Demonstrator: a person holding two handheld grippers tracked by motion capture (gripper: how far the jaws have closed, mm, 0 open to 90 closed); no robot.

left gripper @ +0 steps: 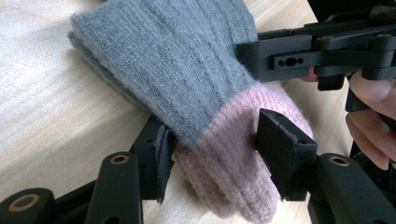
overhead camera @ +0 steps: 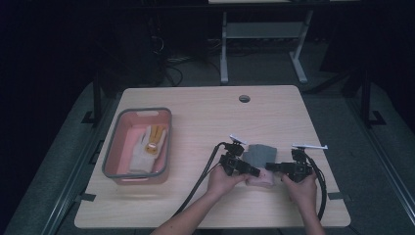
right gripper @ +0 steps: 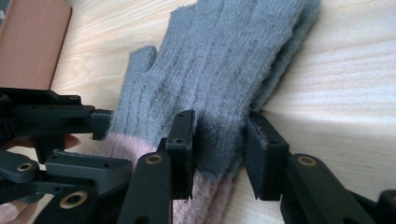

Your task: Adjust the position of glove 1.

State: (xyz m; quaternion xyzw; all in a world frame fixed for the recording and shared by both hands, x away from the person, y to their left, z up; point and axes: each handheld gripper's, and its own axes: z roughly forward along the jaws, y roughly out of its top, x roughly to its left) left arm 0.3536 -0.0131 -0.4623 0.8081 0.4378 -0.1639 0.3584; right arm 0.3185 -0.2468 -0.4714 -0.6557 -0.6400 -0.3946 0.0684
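Dark room, pale wooden table (overhead camera: pixel 205 117), pink tub (overhead camera: pixel 117 147), metal frame (overhead camera: pixel 264 34) behind

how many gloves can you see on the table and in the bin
At least 3. A grey knit glove with a pink cuff lies on the table between the two grippers, seemingly a stacked pair. A white and yellow glove lies in the pink bin; more may be hidden there.

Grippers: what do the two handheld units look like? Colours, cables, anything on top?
Both the left gripper and the right gripper are black, with jointed linkage arms, brass-coloured pivot rings and flat black pads. A thick black cable trails from each. A pale plate sits on top. Forearms are bare.
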